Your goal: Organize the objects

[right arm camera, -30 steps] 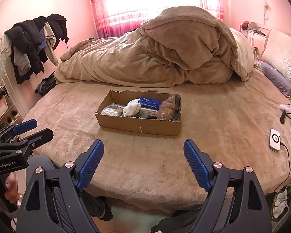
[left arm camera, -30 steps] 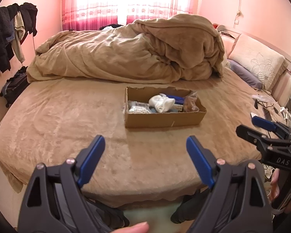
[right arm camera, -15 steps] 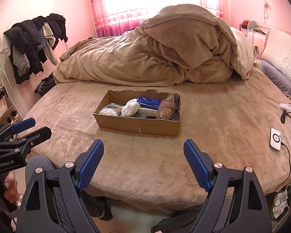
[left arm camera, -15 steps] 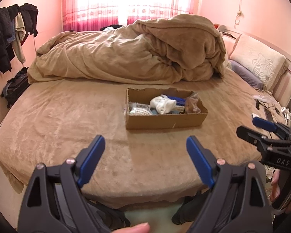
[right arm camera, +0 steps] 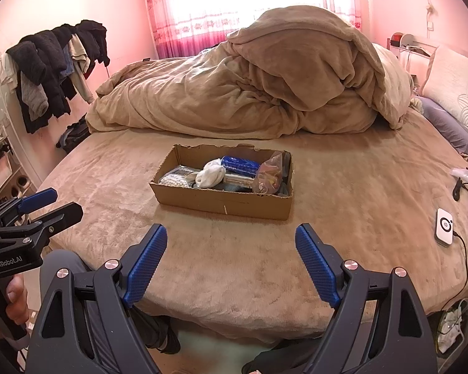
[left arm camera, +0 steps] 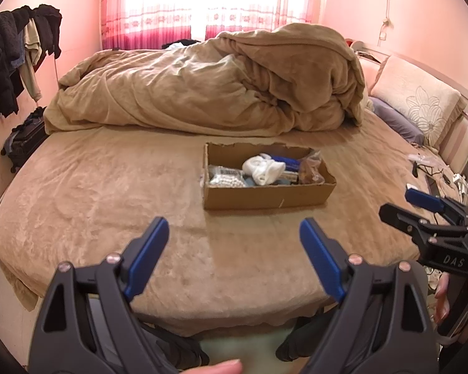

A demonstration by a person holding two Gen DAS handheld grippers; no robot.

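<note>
A shallow cardboard box point(left arm camera: 266, 198) point(right arm camera: 224, 204) sits on the brown bed, well beyond both grippers. Inside lie a white rolled cloth point(left arm camera: 263, 168) point(right arm camera: 210, 174), a blue packet point(right arm camera: 240, 162) point(left arm camera: 286, 164), a bag of white beads point(left arm camera: 226, 177) point(right arm camera: 173, 181) and a clear bag of brownish items point(right arm camera: 270, 174) point(left arm camera: 310, 168). My left gripper point(left arm camera: 234, 237) hovers open over the near bed edge with nothing between its fingers. My right gripper point(right arm camera: 231, 240) is likewise open and empty, short of the box. Each gripper shows at the side of the other's view.
A heaped tan duvet point(right arm camera: 265, 87) fills the far half of the bed. Pillows point(left arm camera: 421, 106) lie at the right. A white charger point(right arm camera: 444, 226), a phone and cables rest on the right edge. Clothes point(right arm camera: 56, 68) hang on the left wall, above a dark bag point(left arm camera: 25, 138).
</note>
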